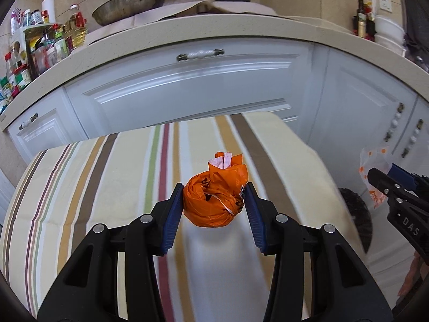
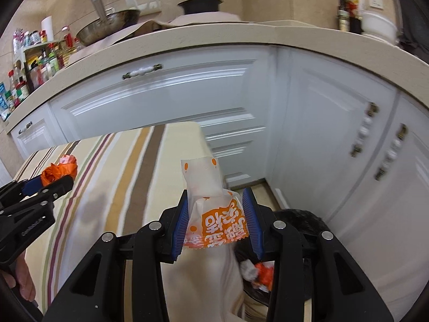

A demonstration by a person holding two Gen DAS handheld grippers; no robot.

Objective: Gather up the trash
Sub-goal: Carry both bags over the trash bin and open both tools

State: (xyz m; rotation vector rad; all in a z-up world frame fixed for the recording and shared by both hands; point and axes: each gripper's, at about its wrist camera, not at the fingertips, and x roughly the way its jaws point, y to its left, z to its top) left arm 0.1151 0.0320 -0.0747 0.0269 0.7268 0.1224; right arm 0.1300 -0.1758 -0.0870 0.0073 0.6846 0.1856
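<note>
My left gripper (image 1: 213,201) is shut on a crumpled orange plastic bag (image 1: 213,201) and holds it just above the striped tablecloth (image 1: 107,187). It also shows in the right wrist view (image 2: 57,173), far left. My right gripper (image 2: 215,214) is shut on a white and orange snack wrapper (image 2: 211,214), held past the table's right edge over a black-lined trash bin (image 2: 300,220). The bin holds some white and orange scraps (image 2: 257,271). The wrapper also shows in the left wrist view (image 1: 374,171), far right.
White kitchen cabinets (image 1: 187,88) stand close behind the table under a beige counter (image 1: 214,29) with a pan, a pot and several bottles. The bin (image 1: 356,214) sits on the floor against the table's right side.
</note>
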